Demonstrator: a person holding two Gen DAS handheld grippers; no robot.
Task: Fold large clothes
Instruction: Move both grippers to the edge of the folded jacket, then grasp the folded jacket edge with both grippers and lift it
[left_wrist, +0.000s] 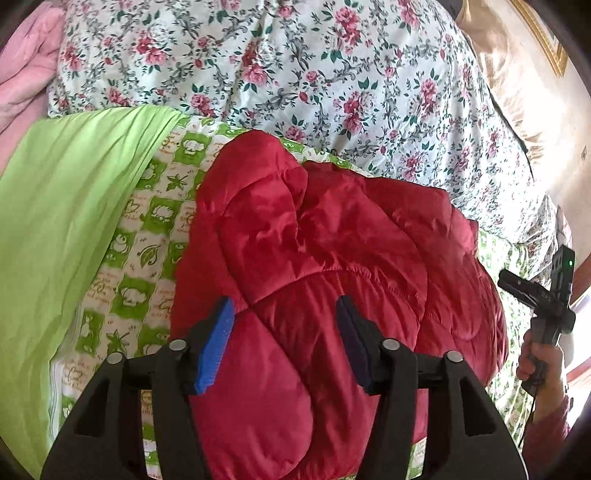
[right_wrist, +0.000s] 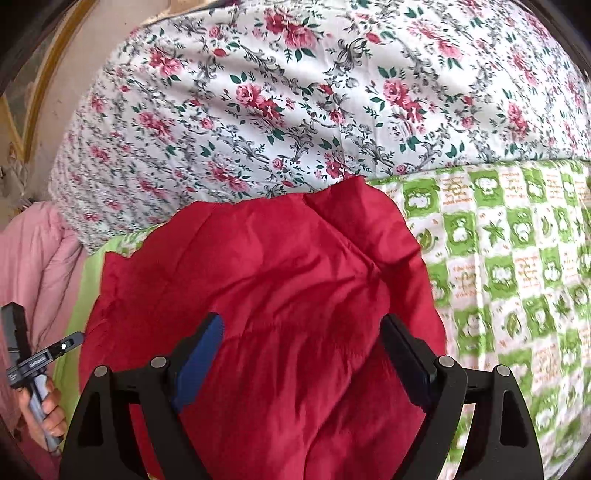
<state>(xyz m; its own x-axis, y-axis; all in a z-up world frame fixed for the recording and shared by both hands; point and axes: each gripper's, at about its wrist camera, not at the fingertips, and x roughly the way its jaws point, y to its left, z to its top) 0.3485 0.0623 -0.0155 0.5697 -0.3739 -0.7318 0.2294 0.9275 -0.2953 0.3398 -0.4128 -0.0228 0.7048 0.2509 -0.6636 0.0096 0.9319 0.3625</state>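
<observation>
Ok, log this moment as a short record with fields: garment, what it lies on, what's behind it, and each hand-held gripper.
garment: red quilted jacket, bunched, partly folded
surface: green-and-white checked sheet
behind: floral duvet
left side: plain green cloth, pink blanket
left hand-held gripper: open, above the jacket, holding nothing
right hand-held gripper: open, above the jacket, holding nothing

Bed covered by a green-and-white checked sheet (left_wrist: 147, 236), bearing a folded red quilted jacket (left_wrist: 332, 266), a plain lime-green cloth (left_wrist: 62, 206), a bulky rose-print floral quilt (left_wrist: 295, 70) and pink bedding (left_wrist: 26, 70).
</observation>
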